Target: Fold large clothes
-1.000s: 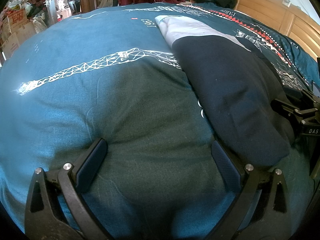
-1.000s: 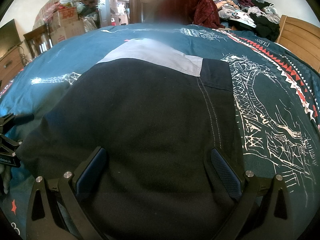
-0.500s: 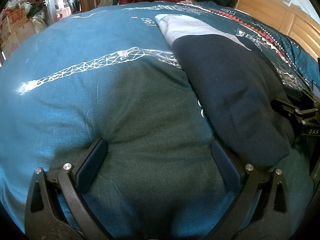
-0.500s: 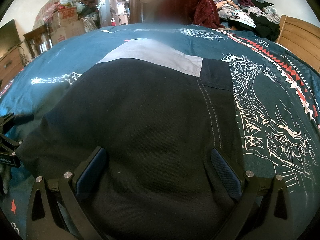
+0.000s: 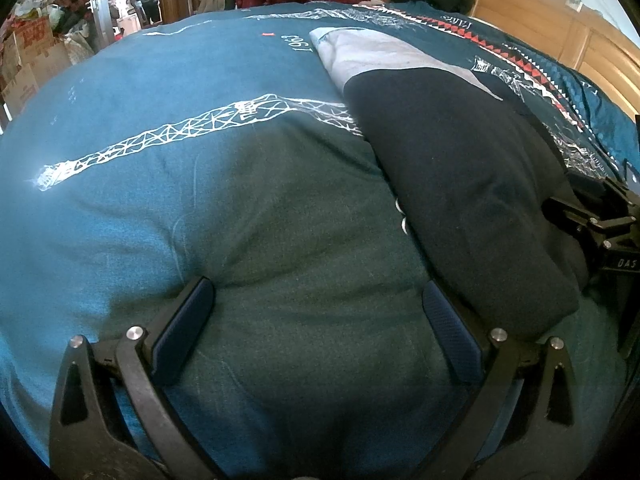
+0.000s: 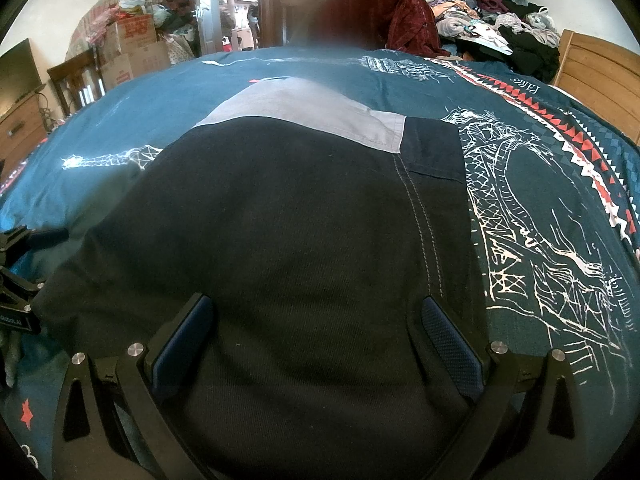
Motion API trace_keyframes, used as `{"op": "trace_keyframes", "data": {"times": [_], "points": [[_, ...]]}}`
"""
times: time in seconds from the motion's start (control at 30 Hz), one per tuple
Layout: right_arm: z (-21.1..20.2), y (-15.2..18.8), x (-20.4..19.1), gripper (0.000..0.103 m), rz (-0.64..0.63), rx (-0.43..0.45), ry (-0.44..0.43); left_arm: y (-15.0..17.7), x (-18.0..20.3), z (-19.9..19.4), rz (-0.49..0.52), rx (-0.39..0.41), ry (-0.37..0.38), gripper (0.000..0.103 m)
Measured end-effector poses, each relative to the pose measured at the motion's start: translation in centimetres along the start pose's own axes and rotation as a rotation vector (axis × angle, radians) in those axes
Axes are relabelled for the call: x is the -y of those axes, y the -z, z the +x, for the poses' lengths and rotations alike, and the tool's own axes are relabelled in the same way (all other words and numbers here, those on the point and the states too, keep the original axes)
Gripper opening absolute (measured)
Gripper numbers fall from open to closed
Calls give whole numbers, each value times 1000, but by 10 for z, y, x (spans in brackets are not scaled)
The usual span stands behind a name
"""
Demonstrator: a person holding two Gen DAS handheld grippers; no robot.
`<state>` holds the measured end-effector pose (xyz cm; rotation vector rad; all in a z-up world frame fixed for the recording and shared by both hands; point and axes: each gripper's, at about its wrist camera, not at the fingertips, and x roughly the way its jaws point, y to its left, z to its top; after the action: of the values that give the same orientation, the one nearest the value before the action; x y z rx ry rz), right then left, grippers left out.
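Nothing changed over last second — both claws static, no progress on fold. Dark navy folded garment with grey panel [image 6: 288, 216] lies mid-bed on teal printed duvet [image 5: 180, 208], running toward far edge. Left claw [image 5: 316, 332] released, over bare duvet beside garment's near corner. Right claw [image 6: 316, 340] spread wide above garment's near end, gripping nothing — likely pause before next fold.

Folded dark garment [image 6: 288, 248]: one
Grippers: two, left gripper [image 5: 316, 320] and right gripper [image 6: 316, 324]
Teal bedspread [image 5: 168, 208]: one
Cardboard boxes [image 6: 136, 46]: at least two
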<state>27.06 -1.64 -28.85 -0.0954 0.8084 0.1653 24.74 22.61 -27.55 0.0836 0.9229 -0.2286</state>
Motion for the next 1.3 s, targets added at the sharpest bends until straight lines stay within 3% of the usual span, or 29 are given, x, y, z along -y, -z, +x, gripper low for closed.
{"op": "trace_keyframes", "data": {"times": [0.23,0.4,0.5,0.53,0.6,0.67,0.7,0.77,0.8,0.87,1.0,1.3], "points": [[-5,-2,-2,103,-28,-6,8,-4,3,-7,13,-27,-32,102],[-61,-10,-8,103,-37,98,31,-8,-2,-62,-74,79,-43,102],[-134,-25,-17,103,-28,194,38,-24,2,-138,-87,252,-88,102],[-161,-29,-22,103,-37,231,89,-30,10,-176,-64,351,-123,103],[-221,-33,-37,103,-30,309,272,-34,28,-244,-45,537,-190,103],[-258,-24,-46,103,47,325,440,-30,35,-278,-73,603,-183,103],[-270,-20,-44,103,104,299,458,-29,36,-286,-99,611,-151,103],[-278,-13,-37,103,175,222,334,-28,44,-288,-106,567,-100,103],[-279,-9,-37,103,194,177,308,-25,54,-286,-89,543,-122,103],[-282,-3,-39,103,202,138,316,-20,68,-283,-67,518,-134,103],[-294,5,-44,103,238,85,239,-5,81,-275,-123,431,-32,103],[-308,9,-44,103,264,67,185,-1,101,-298,-66,459,-126,103]]}}
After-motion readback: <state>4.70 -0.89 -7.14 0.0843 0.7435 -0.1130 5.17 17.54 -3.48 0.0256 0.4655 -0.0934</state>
